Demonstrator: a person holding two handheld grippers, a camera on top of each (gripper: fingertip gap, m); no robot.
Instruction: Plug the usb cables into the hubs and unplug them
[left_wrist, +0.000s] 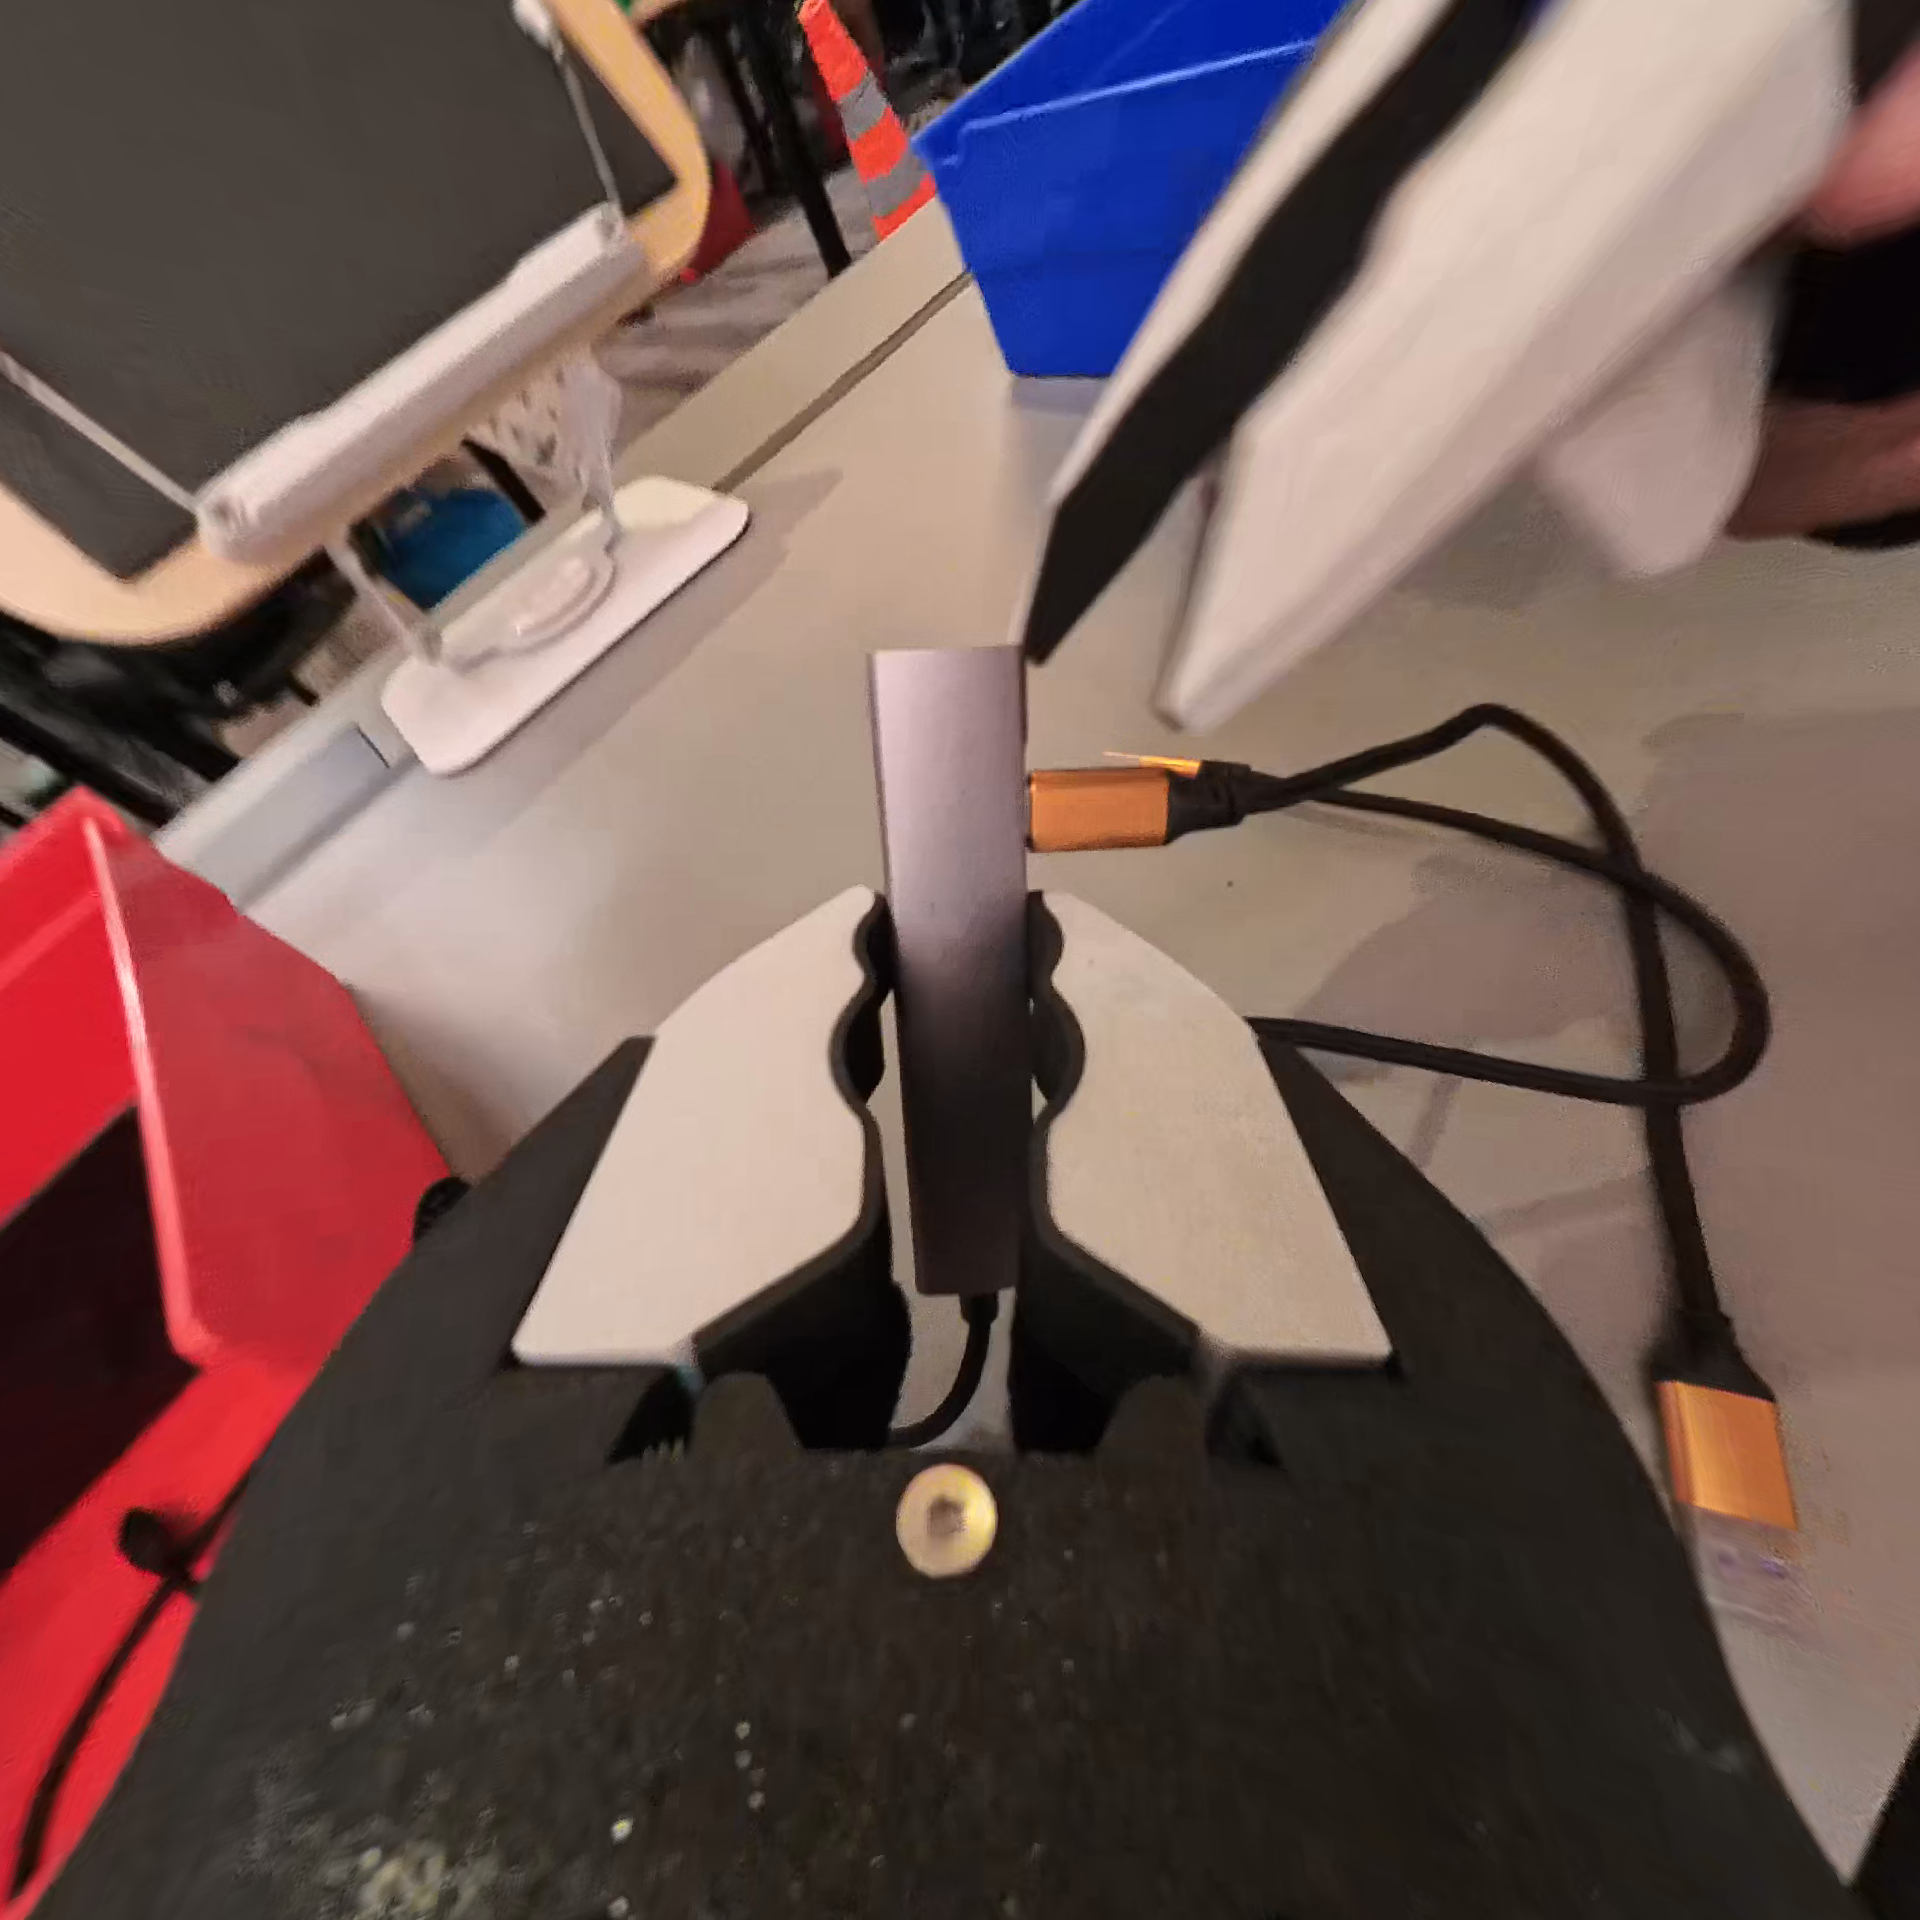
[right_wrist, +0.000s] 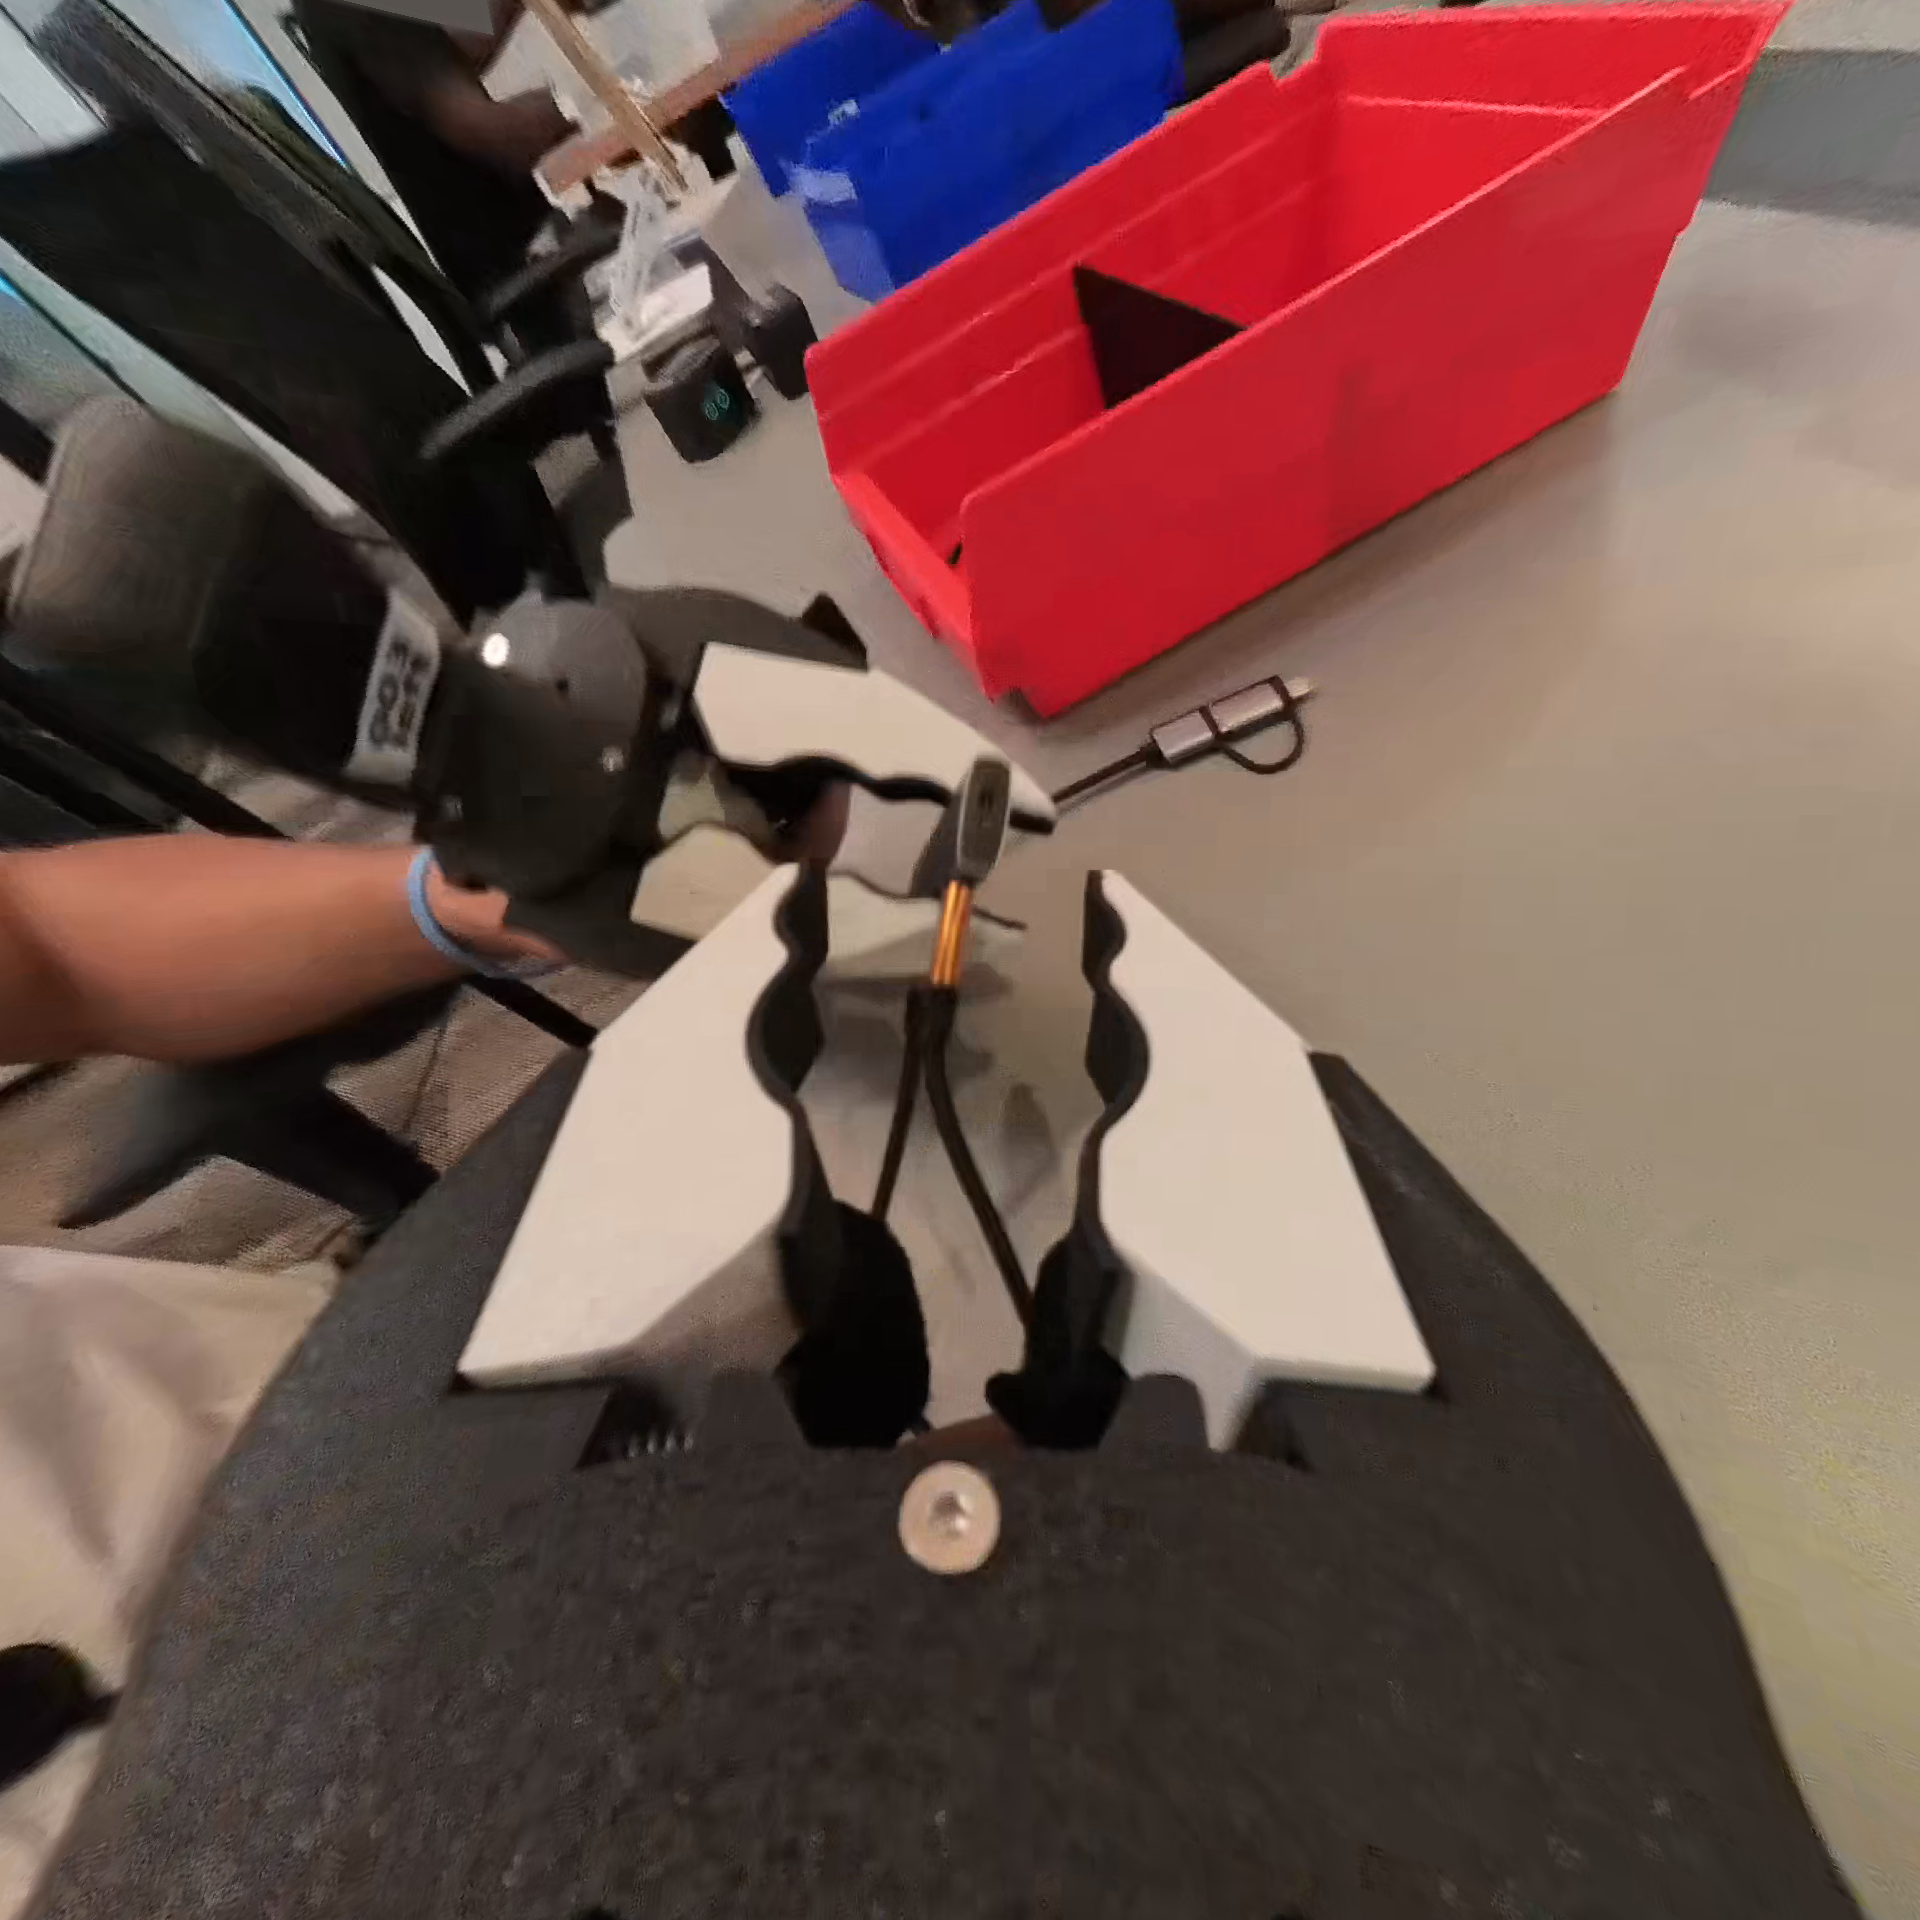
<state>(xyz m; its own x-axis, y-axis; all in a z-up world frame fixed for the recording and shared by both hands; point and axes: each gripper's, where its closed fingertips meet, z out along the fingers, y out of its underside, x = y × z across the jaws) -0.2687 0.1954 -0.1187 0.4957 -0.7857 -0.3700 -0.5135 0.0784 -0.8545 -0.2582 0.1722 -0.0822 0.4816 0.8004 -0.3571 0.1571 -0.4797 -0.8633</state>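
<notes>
Left tool (left_wrist: 951, 935): I've got it clenched on the grey hub (left_wrist: 951, 883), lifted off the surface (left_wrist: 675, 831).
Right tool (right_wrist: 951, 904): fingers spread, nothing gripped, just short of the plug.
Orange plug (left_wrist: 1101, 810): seated in the hub's side port.
Spare plug (left_wrist: 1725, 1455): lying on the surface.
Red bin (right_wrist: 1299, 416): beyond the hub.

- Left gripper (left_wrist: 954, 935): pale grey fingers (left_wrist: 727, 1164) with wavy black inner pads, seated in a rough black, speckled body.
- Round silver screw (left_wrist: 945, 1520) with hex socket, centred on the body just behind the finger roots.
- Right gripper (right_wrist: 951, 914): same pale grey fingers (right_wrist: 1247, 1174), scalloped black lining, matching silver screw (right_wrist: 949, 1522).
- Seen from the right wrist view: dark grey rounded housing behind the left gripper, with a black-and-white label.
- Light blue wristband (right_wrist: 431, 920) on the person's wrist.
</notes>
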